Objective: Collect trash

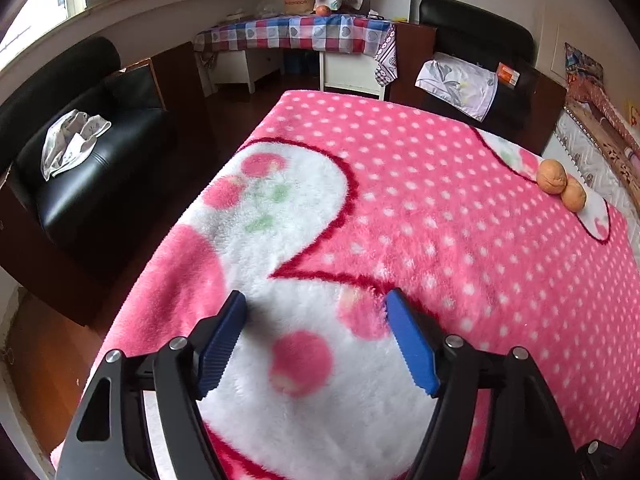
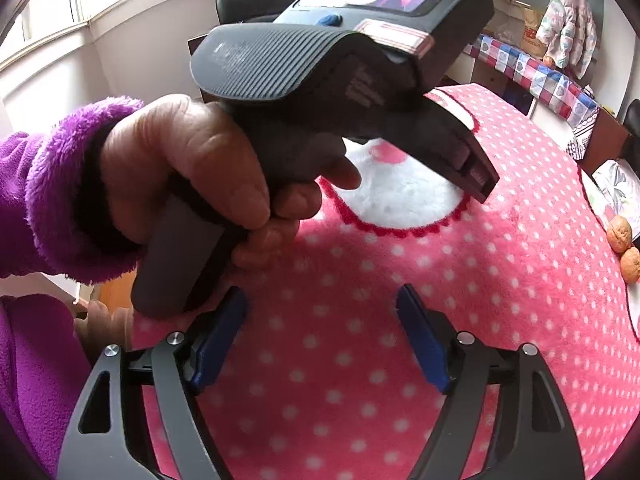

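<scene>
Two grippers hang over a fluffy pink blanket point(image 1: 420, 208) with white dots, both pointing down at a slant. The left gripper point(image 1: 316, 312) has its blue pads point(image 1: 410, 346) spread wide with nothing between them, only a white patch of the blanket printed with pink cherries below. The right gripper point(image 2: 322, 308) is likewise spread wide and empty above the dotted pink pile. In the right wrist view, a hand point(image 2: 192, 168) in a fuzzy purple sleeve point(image 2: 48, 200) grips the handle of the left gripper's body point(image 2: 320, 60), which fills the upper middle of the picture. Two walnuts point(image 1: 558, 184) lie touching each other near the blanket's far right edge, well apart from both grippers; whether they are whole nuts or empty shells cannot be told. Beyond the blanket stand a black leather armchair point(image 1: 80, 120) with a crumpled cloth on its seat, and a side table under a checked cloth point(image 1: 296, 32).
</scene>
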Demonstrator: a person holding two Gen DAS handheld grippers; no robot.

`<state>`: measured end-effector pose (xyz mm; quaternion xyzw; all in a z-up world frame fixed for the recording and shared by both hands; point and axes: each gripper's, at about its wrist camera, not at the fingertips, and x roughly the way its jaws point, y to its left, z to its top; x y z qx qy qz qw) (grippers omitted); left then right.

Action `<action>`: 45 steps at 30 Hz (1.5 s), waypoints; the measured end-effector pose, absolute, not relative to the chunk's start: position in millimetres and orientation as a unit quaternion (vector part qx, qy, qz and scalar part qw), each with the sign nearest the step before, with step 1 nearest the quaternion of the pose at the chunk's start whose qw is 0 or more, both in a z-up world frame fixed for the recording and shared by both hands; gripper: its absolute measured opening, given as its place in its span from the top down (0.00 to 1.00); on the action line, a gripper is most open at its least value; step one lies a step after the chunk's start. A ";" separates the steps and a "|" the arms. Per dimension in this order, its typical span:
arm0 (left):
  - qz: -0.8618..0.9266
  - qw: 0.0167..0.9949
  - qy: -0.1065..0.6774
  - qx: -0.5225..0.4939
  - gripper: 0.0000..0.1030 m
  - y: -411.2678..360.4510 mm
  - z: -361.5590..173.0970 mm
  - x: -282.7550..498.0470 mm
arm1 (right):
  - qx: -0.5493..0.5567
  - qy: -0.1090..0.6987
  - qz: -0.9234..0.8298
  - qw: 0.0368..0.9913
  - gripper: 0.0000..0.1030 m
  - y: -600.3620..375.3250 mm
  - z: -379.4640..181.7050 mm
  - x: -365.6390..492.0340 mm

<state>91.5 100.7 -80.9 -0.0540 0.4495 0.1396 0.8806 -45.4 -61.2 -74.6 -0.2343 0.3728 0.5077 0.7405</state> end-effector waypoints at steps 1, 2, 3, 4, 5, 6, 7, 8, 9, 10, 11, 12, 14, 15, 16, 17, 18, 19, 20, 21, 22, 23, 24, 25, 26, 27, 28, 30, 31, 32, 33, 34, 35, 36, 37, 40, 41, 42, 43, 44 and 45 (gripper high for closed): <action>0.140 0.881 0.450 -0.054 0.31 101.1 -80.9 91.3 | -0.233 0.373 0.508 0.740 0.24 -61.7 -74.3 -45.9; 0.140 0.881 0.450 -0.054 0.31 101.3 -81.1 91.1 | -0.233 0.373 0.508 0.740 0.24 -61.1 -74.7 -46.6; 0.140 0.881 0.450 -0.053 0.31 101.2 -81.1 90.5 | -0.233 0.374 0.508 0.740 0.24 -60.9 -74.4 -46.6; 0.140 0.881 0.450 -0.054 0.31 101.6 -81.1 90.7 | -0.233 0.373 0.508 0.740 0.24 -61.1 -74.0 -46.9; 0.139 0.881 0.449 -0.054 0.31 101.4 -81.1 90.9 | -0.233 0.373 0.508 0.740 0.24 -61.5 -73.9 -45.8; 0.140 0.881 0.450 -0.054 0.31 101.3 -81.1 91.0 | -0.233 0.374 0.508 0.740 0.24 -61.2 -73.7 -46.1; 0.140 0.881 0.450 -0.054 0.31 101.3 -81.0 90.5 | -0.233 0.374 0.508 0.740 0.24 -60.8 -73.3 -46.5; 0.140 0.881 0.450 -0.054 0.31 101.5 -81.1 90.9 | -0.233 0.373 0.508 0.740 0.24 -61.6 -74.0 -46.1; 0.140 0.881 0.449 -0.054 0.31 101.5 -81.1 90.9 | -0.233 0.373 0.508 0.740 0.24 -61.3 -73.7 -45.9; 0.140 0.881 0.449 -0.054 0.31 101.4 -81.1 90.9 | -0.233 0.373 0.509 0.740 0.24 -61.7 -73.9 -45.8; 0.140 0.881 0.450 -0.054 0.31 101.3 -81.1 91.0 | -0.233 0.373 0.509 0.740 0.24 -61.7 -74.1 -46.1; 0.140 0.881 0.449 -0.054 0.31 101.4 -81.0 90.6 | -0.233 0.373 0.508 0.740 0.24 -61.5 -73.8 -46.0; 0.139 0.881 0.449 -0.055 0.31 101.5 -81.1 90.6 | -0.233 0.373 0.509 0.740 0.24 -61.9 -74.2 -46.2; 0.140 0.881 0.449 -0.054 0.31 101.3 -81.1 90.9 | -0.233 0.373 0.509 0.740 0.24 -61.8 -73.9 -46.0; 0.140 0.881 0.449 -0.054 0.31 101.3 -81.1 90.9 | -0.233 0.373 0.509 0.740 0.24 -61.9 -74.1 -45.8; 0.140 0.881 0.449 -0.054 0.31 101.4 -81.0 90.7 | -0.233 0.373 0.508 0.740 0.24 -62.0 -74.2 -45.4; 0.139 0.881 0.449 -0.055 0.31 101.8 -81.0 90.4 | -0.233 0.373 0.508 0.740 0.24 -61.8 -73.9 -45.6; 0.139 0.881 0.449 -0.055 0.31 101.4 -81.0 90.8 | -0.233 0.373 0.508 0.740 0.24 -62.3 -74.0 -44.9; 0.139 0.881 0.449 -0.056 0.31 101.3 -80.9 90.7 | -0.232 0.374 0.509 0.740 0.24 -62.5 -74.1 -44.4; 0.139 0.881 0.449 -0.055 0.31 101.3 -81.1 90.9 | -0.232 0.374 0.509 0.740 0.23 -61.9 -74.0 -45.5; 0.139 0.881 0.449 -0.054 0.31 101.2 -81.2 90.8 | -0.232 0.374 0.509 0.740 0.23 -60.5 -74.2 -42.1; 0.139 0.881 0.449 -0.054 0.31 101.5 -81.2 90.8 | -0.232 0.374 0.509 0.740 0.23 -59.6 -73.4 -43.0; 0.139 0.881 0.449 -0.055 0.31 101.5 -81.2 90.8 | -0.232 0.374 0.509 0.740 0.23 -60.5 -73.9 -41.9; 0.139 0.881 0.449 -0.056 0.31 101.6 -81.0 90.2 | -0.232 0.374 0.509 0.740 0.23 -60.2 -73.6 -42.4; 0.139 0.881 0.449 -0.056 0.31 101.3 -80.8 89.9 | -0.232 0.374 0.509 0.740 0.23 -60.0 -73.3 -42.8; 0.138 0.881 0.449 -0.056 0.31 101.0 -80.3 89.2 | -0.232 0.374 0.509 0.740 0.23 -60.8 -74.0 -42.5; 0.138 0.881 0.448 -0.057 0.31 101.1 -80.2 89.0 | -0.232 0.374 0.509 0.740 0.23 -61.0 -74.2 -42.8; 0.135 0.882 0.447 -0.062 0.31 101.5 -79.8 88.4 | -0.232 0.374 0.509 0.740 0.23 -61.1 -74.0 -43.2; 0.135 0.882 0.446 -0.063 0.31 101.1 -79.6 88.7 | -0.232 0.374 0.509 0.740 0.23 -61.2 -74.1 -43.3; 0.136 0.882 0.447 -0.062 0.31 100.5 -79.7 88.8 | -0.232 0.374 0.509 0.740 0.23 -60.4 -73.3 -44.1; 0.136 0.882 0.448 -0.060 0.31 101.3 -79.9 88.7 | -0.232 0.374 0.509 0.740 0.23 -61.3 -74.0 -43.5; 0.137 0.881 0.448 -0.058 0.31 100.8 -80.1 89.3 | -0.232 0.374 0.509 0.740 0.23 -61.0 -73.7 -44.1; 0.137 0.881 0.449 -0.057 0.31 100.6 -80.0 89.4 | -0.232 0.374 0.509 0.740 0.23 -61.7 -74.2 -43.7; 0.137 0.881 0.449 -0.057 0.31 100.7 -79.8 89.4 | -0.232 0.374 0.509 0.740 0.23 -61.5 -74.0 -44.3; 0.137 0.881 0.449 -0.057 0.31 100.6 -79.8 89.4 | -0.232 0.374 0.509 0.740 0.23 -61.8 -74.1 -44.2; 0.137 0.881 0.449 -0.057 0.31 100.7 -80.0 89.4 | -0.232 0.374 0.509 0.740 0.23 -62.0 -74.2 -44.8; 0.137 0.881 0.449 -0.057 0.31 100.7 -79.9 89.2 | -0.232 0.374 0.509 0.740 0.23 -62.1 -74.2 -44.7; 0.137 0.881 0.449 -0.057 0.31 100.9 -80.0 89.4 | -0.232 0.374 0.509 0.740 0.23 -61.9 -74.0 -44.8; 0.137 0.881 0.449 -0.057 0.31 100.8 -79.8 89.0 | -0.232 0.374 0.509 0.740 0.23 -62.0 -74.2 -44.8; 0.137 0.881 0.449 -0.057 0.31 100.8 -80.0 89.2 | -0.232 0.374 0.509 0.740 0.23 -62.2 -74.3 -44.8; 0.137 0.881 0.449 -0.058 0.31 100.8 -79.9 89.0 | -0.232 0.374 0.509 0.740 0.23 -61.2 -73.3 -45.6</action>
